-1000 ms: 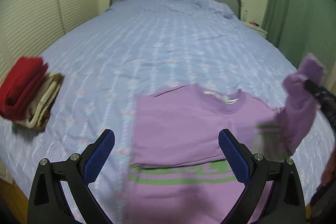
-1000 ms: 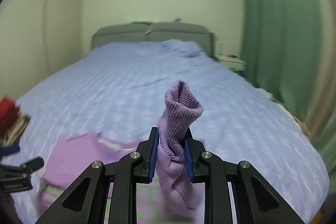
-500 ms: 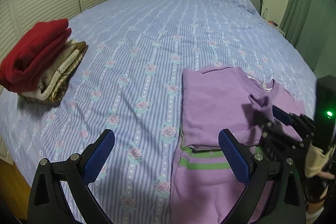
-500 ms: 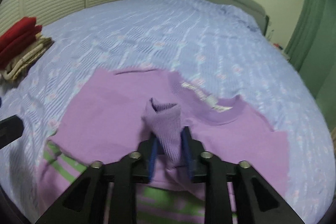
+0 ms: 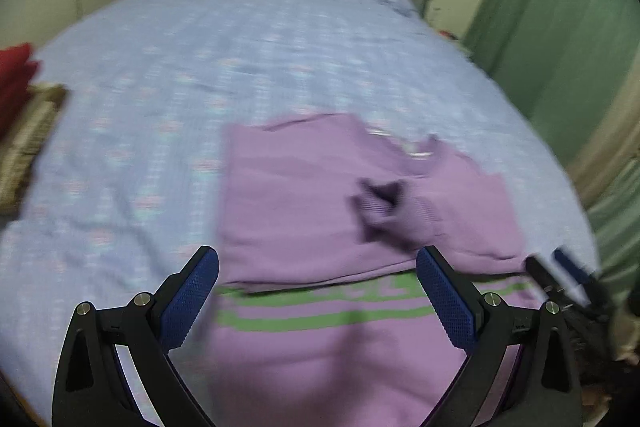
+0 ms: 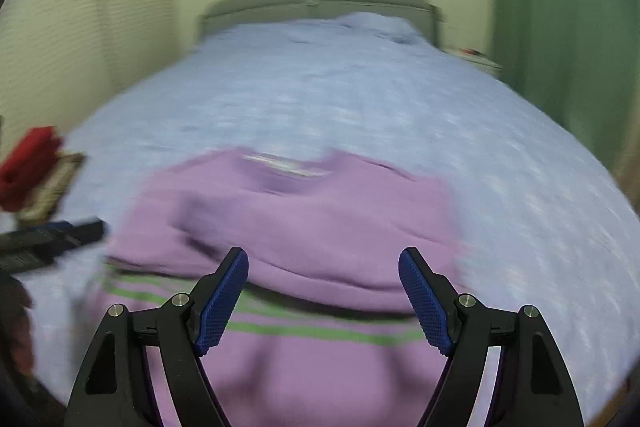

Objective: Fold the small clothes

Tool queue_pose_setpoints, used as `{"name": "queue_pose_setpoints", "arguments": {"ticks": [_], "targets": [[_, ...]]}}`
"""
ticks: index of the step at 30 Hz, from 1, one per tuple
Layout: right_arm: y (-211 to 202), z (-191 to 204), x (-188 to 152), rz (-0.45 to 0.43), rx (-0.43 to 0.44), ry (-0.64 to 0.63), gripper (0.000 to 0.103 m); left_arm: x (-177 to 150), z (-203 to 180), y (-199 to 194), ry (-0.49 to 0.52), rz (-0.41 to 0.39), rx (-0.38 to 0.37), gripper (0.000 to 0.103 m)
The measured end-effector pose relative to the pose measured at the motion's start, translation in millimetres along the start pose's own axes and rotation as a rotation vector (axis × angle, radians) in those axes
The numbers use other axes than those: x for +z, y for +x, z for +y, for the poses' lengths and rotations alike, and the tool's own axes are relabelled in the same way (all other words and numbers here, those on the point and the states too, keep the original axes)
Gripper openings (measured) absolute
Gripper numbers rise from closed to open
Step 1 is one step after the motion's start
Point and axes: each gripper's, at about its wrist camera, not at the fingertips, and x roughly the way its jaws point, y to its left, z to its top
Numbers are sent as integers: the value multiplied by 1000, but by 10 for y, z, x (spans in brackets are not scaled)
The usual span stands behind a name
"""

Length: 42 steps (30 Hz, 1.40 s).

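Purple sweater (image 6: 304,227) lies flat on the bed, just ahead of both tools we hold. Our right hand-held gripper (image 6: 324,291) has just been opening; its blue pads (image 6: 222,301) now stand wide apart with nothing between them, hovering over the sweater's folded part. Our left hand-held gripper (image 5: 318,297) is likewise spread and empty, above the sweater's lower part with the green stripes (image 5: 320,319). In the left wrist view, a sleeve (image 5: 384,207) lies folded across the sweater's chest, its ribbed cuff resting free on the cloth. The collar (image 6: 288,167) points toward the grey headboard (image 6: 316,3). The bed (image 6: 320,87) wears a pale blue patterned cover. Near its left edge, well apart from the sweater, a red folded garment (image 6: 28,167) sits on a beige one (image 5: 28,139). A green curtain (image 5: 560,27) hangs at right. Both views are blurred.
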Motion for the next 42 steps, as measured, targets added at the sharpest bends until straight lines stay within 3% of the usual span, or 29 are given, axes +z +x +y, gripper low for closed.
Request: {"name": "queue_pose_setpoints", "arguments": {"ticks": [6,11,15,18,20,22,26,30,32,34,37,42], "targets": [[128,-662,-264,84,-83,137,78,164,-221,470,-94,108,-98,100],[262,-903,-414,115,-86,182,78,237,-215,820,-218,201,-133,99],[347,-976,-465,128,-74,192,78,259,-268,929,-228,220,-146,91],[429,-1003,-479,143,-66,187,78,278,-307,964,-217,230,-162,62],[494,-1018,-479,153,-67,186,78,293,-330,965,-208,239,-201,22],[516,-1030,-475,154,-67,187,78,342,-383,889,-188,222,-260,19],[531,-1031,-426,141,-71,177,78,482,-587,494,-61,64,-364,18],[503,-1062,-398,115,-90,181,76,606,-640,244,20,-54,-364,18],[490,-1104,-418,126,-133,184,71,613,-596,300,25,-42,-356,12],[423,-1179,-462,111,-201,206,70,559,-567,419,51,-15,-328,12],[428,-1298,-524,127,-166,282,69,455,-436,595,21,32,-300,12],[421,-1167,-513,138,-197,209,69,343,-283,585,11,25,-276,11]]}}
